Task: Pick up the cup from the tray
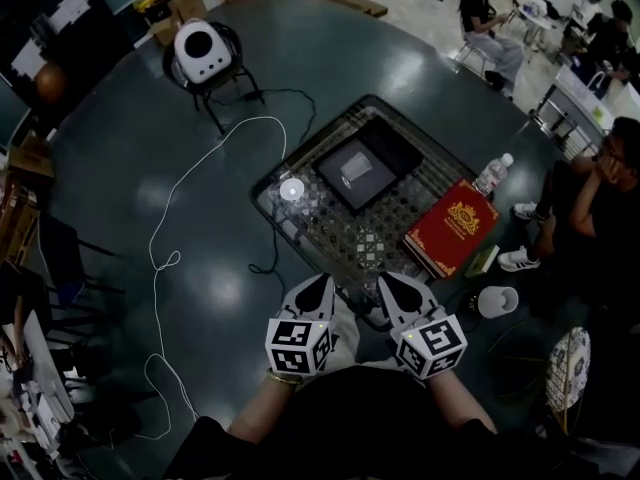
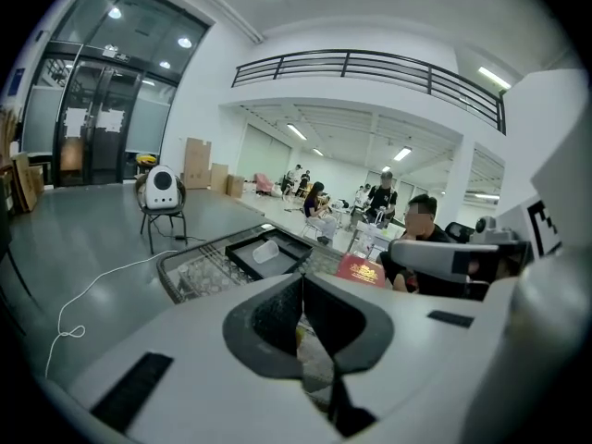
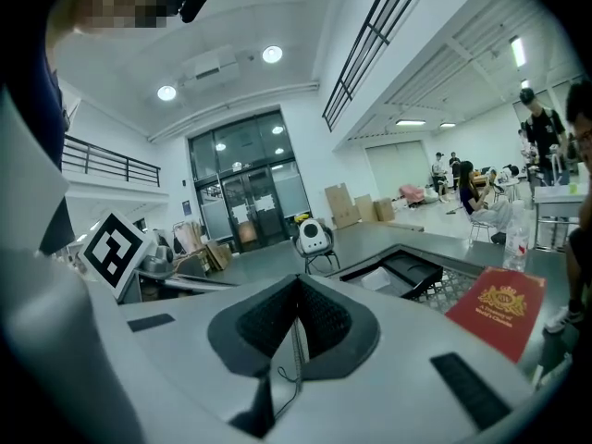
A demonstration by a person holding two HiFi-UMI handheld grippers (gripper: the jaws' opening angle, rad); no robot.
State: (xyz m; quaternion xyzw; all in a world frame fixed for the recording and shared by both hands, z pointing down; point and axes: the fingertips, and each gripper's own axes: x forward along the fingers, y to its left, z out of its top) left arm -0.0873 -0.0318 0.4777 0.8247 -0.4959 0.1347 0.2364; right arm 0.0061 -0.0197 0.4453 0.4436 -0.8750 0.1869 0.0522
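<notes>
Red book (image 3: pixel 497 314) cover, gold lettering beginning "World's", rest too small to read

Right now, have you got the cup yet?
Not yet. Done: nothing. The cup sits untouched in the black tray. In hand: nothing. The left gripper and the right gripper are both shut and empty, well short of the tray. Left to do: reach the tray, open up, grab the cup and lift it out.
</notes>
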